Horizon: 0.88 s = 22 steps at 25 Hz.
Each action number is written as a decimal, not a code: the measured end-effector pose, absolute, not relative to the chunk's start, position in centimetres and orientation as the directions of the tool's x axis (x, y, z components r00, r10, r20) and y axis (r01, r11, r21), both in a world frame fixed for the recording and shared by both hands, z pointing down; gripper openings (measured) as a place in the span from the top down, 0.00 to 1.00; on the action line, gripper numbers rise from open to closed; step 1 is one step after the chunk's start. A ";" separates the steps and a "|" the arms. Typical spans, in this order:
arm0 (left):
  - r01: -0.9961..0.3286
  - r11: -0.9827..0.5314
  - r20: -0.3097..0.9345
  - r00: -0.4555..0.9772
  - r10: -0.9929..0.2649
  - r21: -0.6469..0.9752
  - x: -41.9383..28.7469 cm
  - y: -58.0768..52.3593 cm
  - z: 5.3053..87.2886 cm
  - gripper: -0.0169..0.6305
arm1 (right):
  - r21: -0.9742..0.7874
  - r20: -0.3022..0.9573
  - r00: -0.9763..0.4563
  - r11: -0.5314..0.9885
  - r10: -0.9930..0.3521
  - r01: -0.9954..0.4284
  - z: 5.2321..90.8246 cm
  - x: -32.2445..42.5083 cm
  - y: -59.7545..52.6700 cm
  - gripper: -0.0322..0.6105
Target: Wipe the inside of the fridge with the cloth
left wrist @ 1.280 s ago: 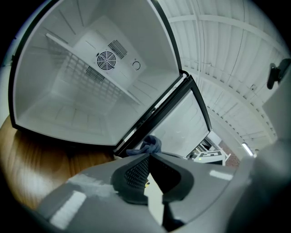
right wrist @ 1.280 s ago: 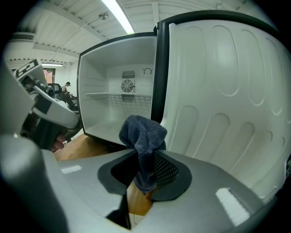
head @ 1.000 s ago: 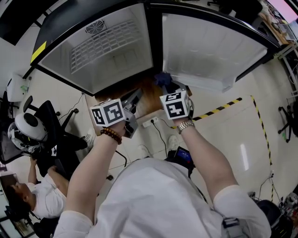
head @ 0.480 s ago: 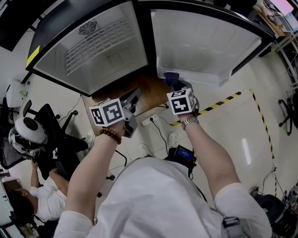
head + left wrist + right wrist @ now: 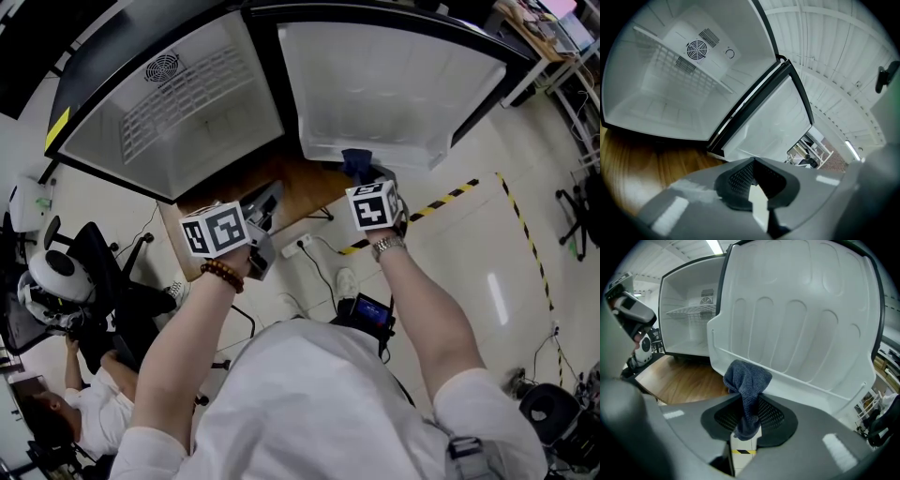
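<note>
One fridge (image 5: 187, 112); one cloth (image 5: 747, 380); two grippers (image 5: 265, 208) (image 5: 371, 180)

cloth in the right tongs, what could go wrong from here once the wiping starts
1. The right tongs pinch only a narrow tail of the cloth, so hard rubbing might tug it free.
2. The cloth bunches up by the rail of the fridge door, where it could snag.
3. The left tongs are shut on nothing and steady nothing, so pressing may swing the door away.

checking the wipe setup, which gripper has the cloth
The right gripper: its jaws clamp the blue cloth, close to the open fridge door. The left gripper is shut with nothing in it.
</note>
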<state>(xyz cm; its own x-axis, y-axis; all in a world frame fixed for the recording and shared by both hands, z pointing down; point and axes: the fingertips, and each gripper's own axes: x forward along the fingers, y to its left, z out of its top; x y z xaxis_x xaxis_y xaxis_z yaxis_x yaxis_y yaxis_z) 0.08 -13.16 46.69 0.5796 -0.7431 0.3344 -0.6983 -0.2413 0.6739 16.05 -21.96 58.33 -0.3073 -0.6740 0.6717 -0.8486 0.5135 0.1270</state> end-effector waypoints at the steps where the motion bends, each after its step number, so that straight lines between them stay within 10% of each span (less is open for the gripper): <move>1: -0.697 -0.244 0.335 0.583 -0.740 0.674 0.3 -13.2 46.8 0.97 | 0.128 0.672 -0.301 0.506 -0.677 -0.853 58.4 16.6 -22.0 0.82; 22: -0.645 -0.348 0.318 0.687 -0.653 0.680 8.3 -15.2 46.5 0.97 | 0.193 0.661 -0.086 0.279 -0.745 -0.941 57.5 31.1 -22.2 0.82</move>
<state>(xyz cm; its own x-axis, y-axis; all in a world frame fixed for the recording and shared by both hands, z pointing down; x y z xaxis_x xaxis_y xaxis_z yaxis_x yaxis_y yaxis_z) 8.32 -15.17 46.45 0.6872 -0.6533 0.3178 -0.6452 -0.3478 0.6802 31.08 -22.16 57.51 -0.0860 -0.7453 0.6611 -0.9407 0.2793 0.1925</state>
